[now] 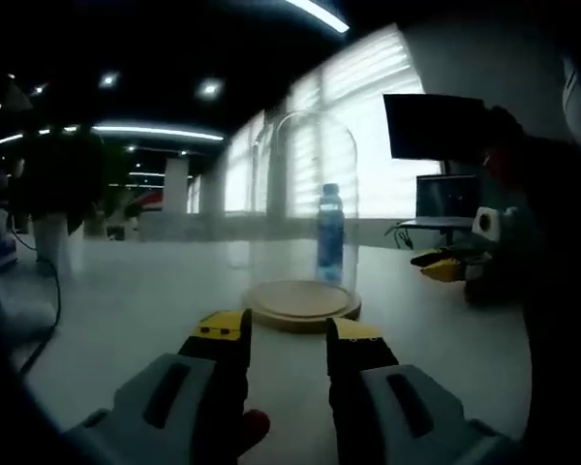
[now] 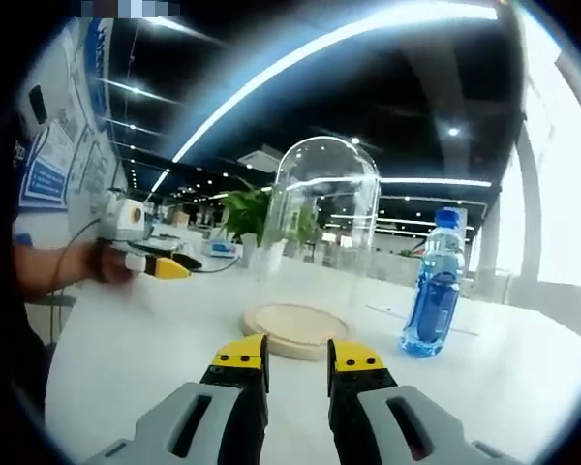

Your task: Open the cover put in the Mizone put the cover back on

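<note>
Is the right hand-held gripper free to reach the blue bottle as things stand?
Probably yes: the blue bottle stands outside the glass dome, with bare table between it and the right hand-held gripper.

Bare table [image 2: 145, 358] before dome [image 2: 321, 228]; bottle [image 2: 434, 291] stands just beside base [image 2: 296, 329].

From where I stand no lettering can be made out: the blue bottle [image 2: 434, 298] beside the glass dome [image 2: 324, 237] shows no readable label, and the blue-and-white posters [image 2: 53, 155] on the wall at the left carry print too blurred to read.
</note>
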Demonstrator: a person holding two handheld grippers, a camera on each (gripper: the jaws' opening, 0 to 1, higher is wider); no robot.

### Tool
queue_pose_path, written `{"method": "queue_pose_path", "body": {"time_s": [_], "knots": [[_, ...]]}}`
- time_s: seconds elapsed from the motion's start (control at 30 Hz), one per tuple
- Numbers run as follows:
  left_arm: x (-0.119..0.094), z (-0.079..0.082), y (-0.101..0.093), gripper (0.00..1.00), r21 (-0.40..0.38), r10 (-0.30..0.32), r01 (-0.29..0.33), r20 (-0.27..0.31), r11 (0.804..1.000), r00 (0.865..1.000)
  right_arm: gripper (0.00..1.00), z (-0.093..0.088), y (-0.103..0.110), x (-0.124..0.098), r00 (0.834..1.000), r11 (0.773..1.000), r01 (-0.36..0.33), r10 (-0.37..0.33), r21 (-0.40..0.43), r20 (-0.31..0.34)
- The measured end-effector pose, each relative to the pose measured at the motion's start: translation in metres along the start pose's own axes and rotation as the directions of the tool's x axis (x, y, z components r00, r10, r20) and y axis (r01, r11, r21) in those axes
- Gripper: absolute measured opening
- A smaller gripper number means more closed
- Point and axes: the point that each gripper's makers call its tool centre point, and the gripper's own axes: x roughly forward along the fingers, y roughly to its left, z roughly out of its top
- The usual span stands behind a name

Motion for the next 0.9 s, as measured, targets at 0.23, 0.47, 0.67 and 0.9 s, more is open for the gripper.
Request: {"method": "queue_pose_path", "body": {"time_s": [0.23,0.47,0.67,0.9], "knots": [[0.008,-0.003,-0.003,0.25,0.046,0.010,-0.008,-0.033,0.999,0.999,0.19,0.004,-0.004,0.005,1.000,1.000,0.005,-0.005,0.008,-0.010],[0.011,-0.003,-0.005,0.25,0.058,0.019,-0.016,-0.040,0.998,0.999,0.19,0.012,-0.013,0.013,1.000,1.000,0.015,-0.015,0.010,-0.004],[0.011,0.008,0.003,0.27,0.073,0.024,-0.024,0.001,0.997,1.000,0.19,0.017,-0.019,0.019,1.000,1.000,0.019,-0.019,0.002,-0.002],[0.020,0.022,0.021,0.30,0.105,0.033,-0.034,0.012,0.994,0.999,0.22,0.036,-0.023,0.029,0.999,0.999,-0.011,0.010,0.036,0.035]]}}
